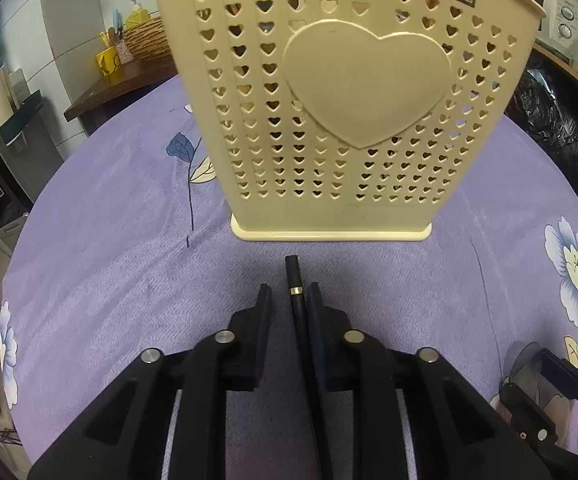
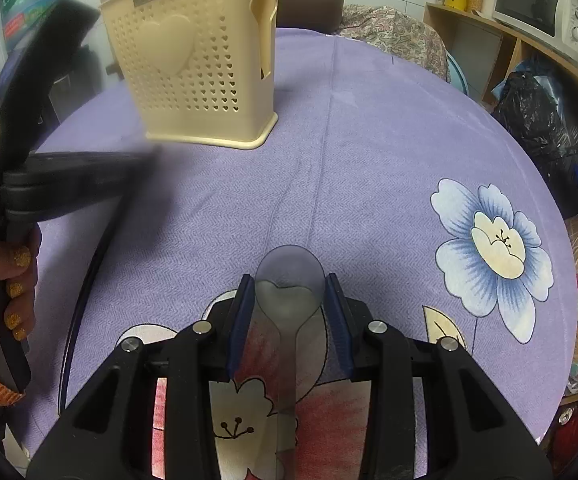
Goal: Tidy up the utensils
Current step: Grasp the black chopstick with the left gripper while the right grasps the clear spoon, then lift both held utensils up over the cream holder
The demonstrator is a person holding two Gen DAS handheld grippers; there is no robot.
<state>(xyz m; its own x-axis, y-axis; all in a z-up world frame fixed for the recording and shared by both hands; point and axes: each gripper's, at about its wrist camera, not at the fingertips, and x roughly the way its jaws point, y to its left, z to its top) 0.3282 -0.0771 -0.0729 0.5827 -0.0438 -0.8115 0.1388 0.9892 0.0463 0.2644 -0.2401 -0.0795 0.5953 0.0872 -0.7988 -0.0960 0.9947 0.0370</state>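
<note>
Black chopstick [image 1: 294,292] lies between left gripper [image 1: 289,292] jaws, not squeezed, pointed at holder [image 1: 349,120] ahead. Clear spoon [image 2: 289,292] pinched by right gripper [image 2: 290,286].

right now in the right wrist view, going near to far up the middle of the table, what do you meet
right gripper → clear spoon lying between its fingers, bowl pointing away → bare stretch of purple flowered tablecloth → cream utensil holder with heart holes, standing upright to the left of centre
</note>
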